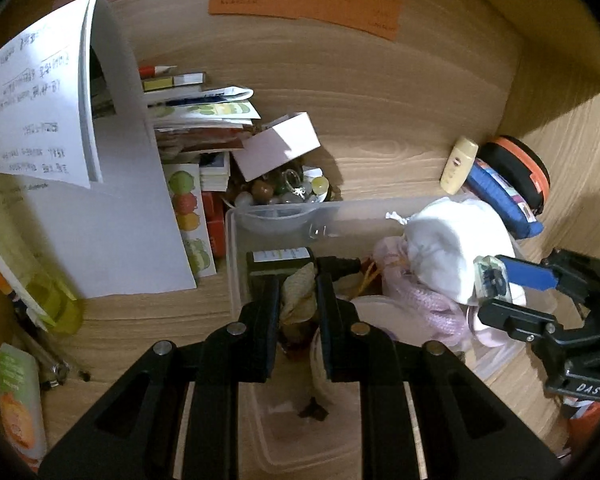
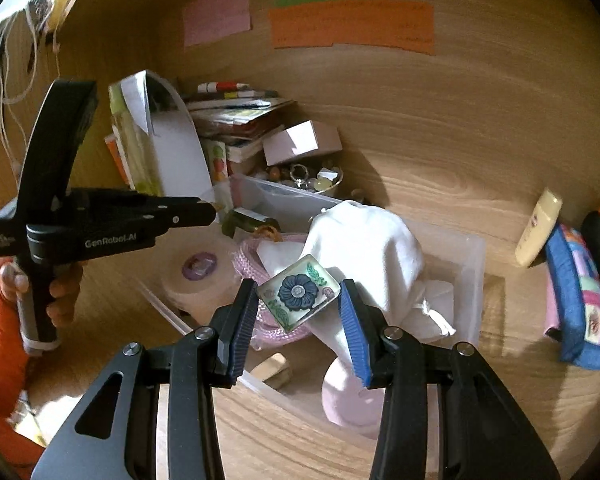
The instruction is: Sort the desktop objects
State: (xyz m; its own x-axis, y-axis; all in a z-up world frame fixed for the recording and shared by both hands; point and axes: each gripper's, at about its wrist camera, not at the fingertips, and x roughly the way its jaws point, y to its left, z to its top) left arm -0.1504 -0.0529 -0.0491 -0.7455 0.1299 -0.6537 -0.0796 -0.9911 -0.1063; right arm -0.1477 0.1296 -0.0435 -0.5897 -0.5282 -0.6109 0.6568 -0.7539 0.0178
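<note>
My left gripper (image 1: 298, 282) hangs over the clear plastic box (image 1: 232, 240) and is shut on a small brown bottle with a beige woven top (image 1: 298, 304). Just beyond its tips a dark bottle with a pale label (image 1: 280, 262) lies in the box. My right gripper (image 2: 299, 292) is shut on a square glass tile with a blue flower (image 2: 298, 296), held above the box (image 2: 476, 276). From the left wrist view this right gripper (image 1: 496, 284) shows edge-on at the right. A white cloth pouch (image 2: 364, 240), pink cord (image 2: 256, 250) and a tape roll (image 2: 200, 272) fill the box.
Curled white paper (image 1: 120, 200), stacked booklets (image 1: 200, 112), a small white carton (image 1: 280, 144) and a bowl of beads (image 1: 288, 188) crowd the back left. A cream tube (image 1: 458, 164), blue pouch (image 1: 500, 196) and orange-black case (image 1: 520, 164) stand right. A hand (image 2: 60, 292) grips the left tool.
</note>
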